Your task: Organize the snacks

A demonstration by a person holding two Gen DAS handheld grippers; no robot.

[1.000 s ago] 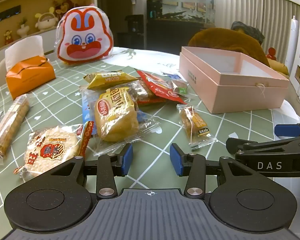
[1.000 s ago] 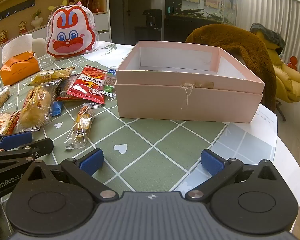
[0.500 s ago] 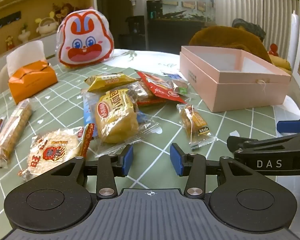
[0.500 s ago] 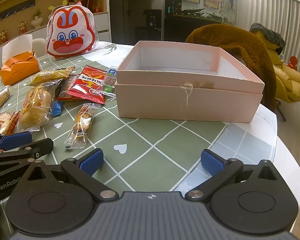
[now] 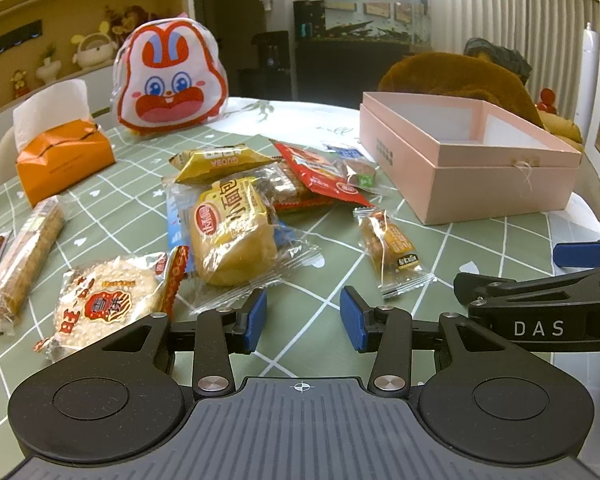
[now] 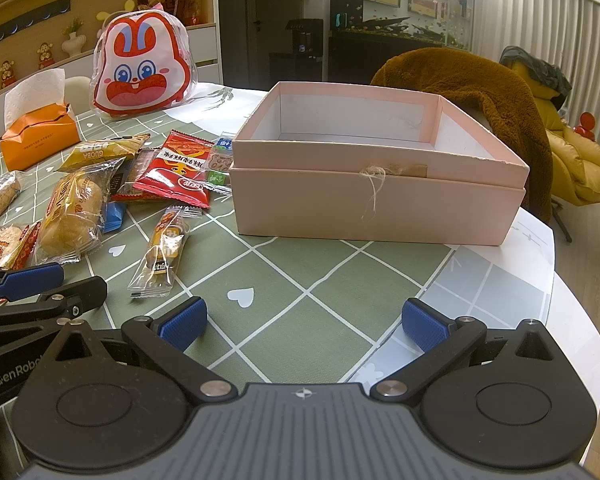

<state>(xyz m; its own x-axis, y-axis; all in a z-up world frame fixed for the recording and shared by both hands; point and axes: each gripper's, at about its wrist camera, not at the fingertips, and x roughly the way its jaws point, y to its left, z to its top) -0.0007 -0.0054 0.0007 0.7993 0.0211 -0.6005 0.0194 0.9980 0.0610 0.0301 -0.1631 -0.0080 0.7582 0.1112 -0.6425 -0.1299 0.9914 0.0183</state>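
Observation:
Several wrapped snacks lie on the green checked tablecloth: a small bread, a round rice cracker, a red packet, a yellow packet, a long wafer stick and a small orange candy bar. An empty pink box stands to their right. My left gripper is open just short of the bread, nothing between its blue pads. My right gripper is wide open over bare cloth in front of the box.
An orange tissue box and a rabbit-face pouch stand at the table's far side. A chair draped in brown fur is behind the pink box. The table's rounded edge runs close on the right.

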